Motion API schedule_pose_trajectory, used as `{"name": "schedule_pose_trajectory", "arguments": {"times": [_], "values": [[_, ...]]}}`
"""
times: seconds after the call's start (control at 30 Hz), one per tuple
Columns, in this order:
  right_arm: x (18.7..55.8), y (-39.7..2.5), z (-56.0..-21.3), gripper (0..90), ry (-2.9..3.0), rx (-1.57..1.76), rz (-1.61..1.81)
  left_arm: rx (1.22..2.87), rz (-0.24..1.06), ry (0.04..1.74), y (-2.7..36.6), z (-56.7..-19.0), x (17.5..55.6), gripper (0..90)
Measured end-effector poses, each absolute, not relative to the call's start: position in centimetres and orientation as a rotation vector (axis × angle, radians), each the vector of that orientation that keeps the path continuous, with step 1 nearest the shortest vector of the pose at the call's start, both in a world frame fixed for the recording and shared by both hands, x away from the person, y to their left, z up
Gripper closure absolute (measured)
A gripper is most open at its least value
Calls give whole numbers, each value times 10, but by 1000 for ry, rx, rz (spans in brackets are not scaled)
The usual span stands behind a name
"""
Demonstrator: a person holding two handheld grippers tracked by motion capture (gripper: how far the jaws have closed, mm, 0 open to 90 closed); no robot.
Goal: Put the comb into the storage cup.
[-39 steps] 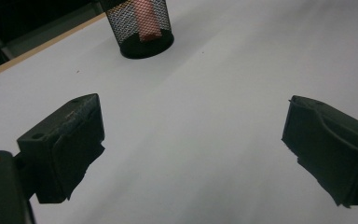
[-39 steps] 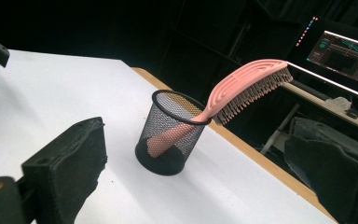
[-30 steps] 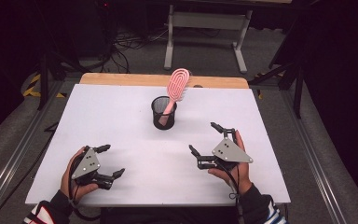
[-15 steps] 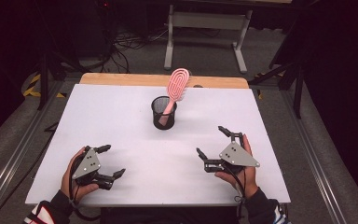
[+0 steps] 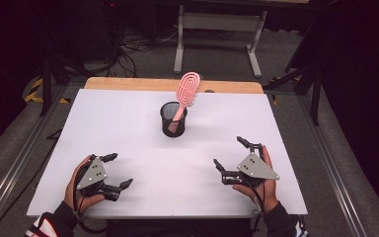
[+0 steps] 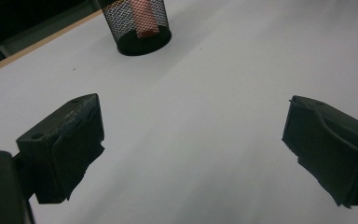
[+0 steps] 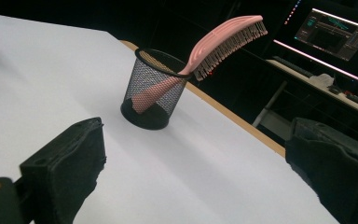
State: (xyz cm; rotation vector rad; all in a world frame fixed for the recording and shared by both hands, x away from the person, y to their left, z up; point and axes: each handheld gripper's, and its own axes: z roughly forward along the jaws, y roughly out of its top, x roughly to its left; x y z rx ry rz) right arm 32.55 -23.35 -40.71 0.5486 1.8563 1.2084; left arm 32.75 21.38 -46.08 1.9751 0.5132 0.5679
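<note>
Hairbrush (image 5: 186, 94) stands handle-down in a black mesh cup (image 5: 173, 120) at the table's far middle, its long axis tilting up and away. We see it ahead of both grippers, well apart from each; right gripper (image 5: 234, 157) and left gripper (image 5: 114, 172) rest with jaws wide, holding nothing, and neither looks clearly nearer.

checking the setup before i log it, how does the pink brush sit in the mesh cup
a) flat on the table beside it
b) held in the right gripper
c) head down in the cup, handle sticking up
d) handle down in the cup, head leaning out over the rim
d: the brush has its handle down inside the cup and its bristled head leans out above the rim; both grippers are open and away from it.
</note>
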Motion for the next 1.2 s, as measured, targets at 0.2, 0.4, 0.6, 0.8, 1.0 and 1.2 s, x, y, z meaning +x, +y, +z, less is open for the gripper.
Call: {"name": "schedule_pose_trajectory", "arguments": {"times": [0.2, 0.4, 0.6, 0.8, 1.0, 1.2], "values": [[321, -242, -412, 46, 1860, 557, 1186, 1963, 575, 515, 215, -459, 326, 62], [317, -254, -419, 42, 1873, 572, 1156, 1963, 576, 519, 216, -459, 326, 62], [316, -262, -428, 42, 1887, 588, 1117, 1962, 576, 515, 216, -459, 326, 61], [315, -274, -434, 42, 1895, 639, 1123, 1964, 572, 513, 215, -459, 326, 61], [315, -283, -441, 36, 1906, 674, 1103, 1961, 571, 513, 215, -459, 326, 61], [313, -293, -448, 30, 1909, 708, 1104, 1955, 568, 519, 215, -459, 326, 59]]}}
